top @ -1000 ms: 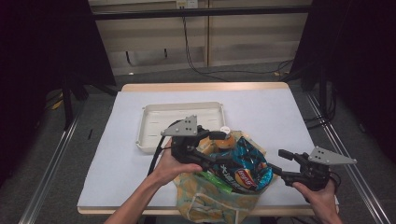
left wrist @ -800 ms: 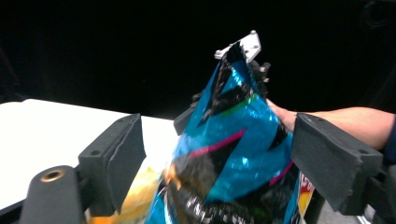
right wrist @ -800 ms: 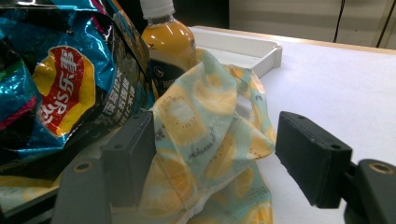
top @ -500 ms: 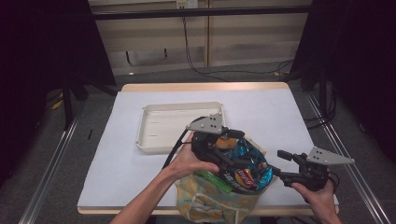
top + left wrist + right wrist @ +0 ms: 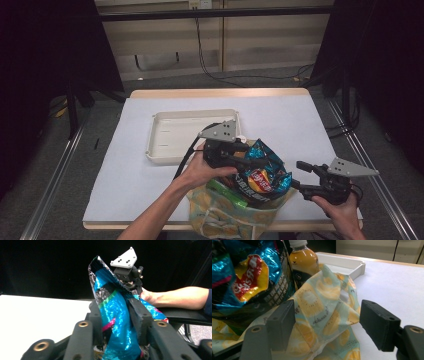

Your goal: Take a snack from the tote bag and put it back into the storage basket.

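Nearest to us, at the desk's near edge, our right gripper [image 5: 306, 176] has its fingers wide beside the fruit-print bag [image 5: 225, 215], gripping nothing. Our left gripper [image 5: 252, 161] holds the blue chip packet [image 5: 262, 172] tight above the bag mouth. We judge it best to lift slowly toward the white tray [image 5: 175, 135] farther left, avoiding the juice bottle [image 5: 303, 262].
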Demonstrator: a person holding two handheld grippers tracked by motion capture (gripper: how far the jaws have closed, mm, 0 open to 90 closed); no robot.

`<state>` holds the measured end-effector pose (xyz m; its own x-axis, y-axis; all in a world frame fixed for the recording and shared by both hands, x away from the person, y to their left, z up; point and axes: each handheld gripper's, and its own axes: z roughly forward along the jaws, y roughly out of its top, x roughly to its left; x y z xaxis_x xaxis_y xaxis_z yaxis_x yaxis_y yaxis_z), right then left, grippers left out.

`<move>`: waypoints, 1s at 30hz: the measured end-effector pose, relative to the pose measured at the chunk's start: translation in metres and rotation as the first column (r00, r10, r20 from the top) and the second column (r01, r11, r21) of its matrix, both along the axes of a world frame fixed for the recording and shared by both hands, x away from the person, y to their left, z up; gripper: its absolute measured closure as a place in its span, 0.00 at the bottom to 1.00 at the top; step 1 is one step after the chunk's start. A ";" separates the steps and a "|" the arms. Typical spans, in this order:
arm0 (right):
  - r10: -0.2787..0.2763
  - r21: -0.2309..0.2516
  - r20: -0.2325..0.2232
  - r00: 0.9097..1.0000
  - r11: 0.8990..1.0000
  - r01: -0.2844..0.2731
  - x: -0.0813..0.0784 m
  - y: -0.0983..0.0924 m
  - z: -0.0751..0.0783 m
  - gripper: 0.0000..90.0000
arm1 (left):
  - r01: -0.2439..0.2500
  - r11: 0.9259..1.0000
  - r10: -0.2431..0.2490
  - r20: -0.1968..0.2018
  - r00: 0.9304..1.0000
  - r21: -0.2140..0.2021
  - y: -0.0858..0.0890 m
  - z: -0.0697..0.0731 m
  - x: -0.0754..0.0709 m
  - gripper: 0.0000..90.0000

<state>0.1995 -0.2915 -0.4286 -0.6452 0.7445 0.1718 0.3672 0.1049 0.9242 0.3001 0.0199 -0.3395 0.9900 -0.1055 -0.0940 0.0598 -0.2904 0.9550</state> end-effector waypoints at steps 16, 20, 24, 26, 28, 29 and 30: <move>-0.003 0.008 0.013 1.000 1.000 0.003 -0.002 0.000 0.001 0.32 | -0.038 0.999 0.037 -0.040 0.999 -0.023 0.009 0.010 0.006 0.99; -0.003 0.013 0.013 1.000 1.000 0.003 -0.002 0.000 0.002 0.32 | -0.054 0.998 0.052 -0.054 0.997 -0.031 0.011 0.013 0.008 0.99; -0.001 0.017 0.017 1.000 1.000 0.001 -0.002 0.001 0.002 0.32 | -0.070 0.996 0.067 -0.063 0.996 -0.047 0.013 0.018 0.009 0.99; -0.001 0.015 0.026 1.000 1.000 0.000 -0.003 0.000 0.002 0.32 | -0.082 0.995 0.078 -0.065 0.995 -0.063 0.015 0.022 0.010 0.99; -0.004 0.020 0.029 1.000 1.000 0.004 -0.004 0.000 0.003 0.31 | -0.088 0.993 0.082 -0.071 0.994 -0.080 0.017 0.026 0.010 0.99; -0.004 0.023 0.031 1.000 1.000 0.003 -0.004 0.000 0.003 0.31 | -0.093 0.992 0.088 -0.070 0.994 -0.081 0.018 0.028 0.011 0.99; -0.003 0.024 0.036 0.999 1.000 0.002 -0.005 -0.001 0.004 0.30 | -0.097 0.992 0.091 -0.068 0.993 -0.084 0.019 0.030 0.011 0.99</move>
<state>0.1950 -0.2922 -0.4250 -0.6492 0.7421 0.1666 0.3341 0.0814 0.9390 0.3113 0.0385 -0.3096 0.9881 -0.0227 -0.1521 0.1448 -0.1961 0.9698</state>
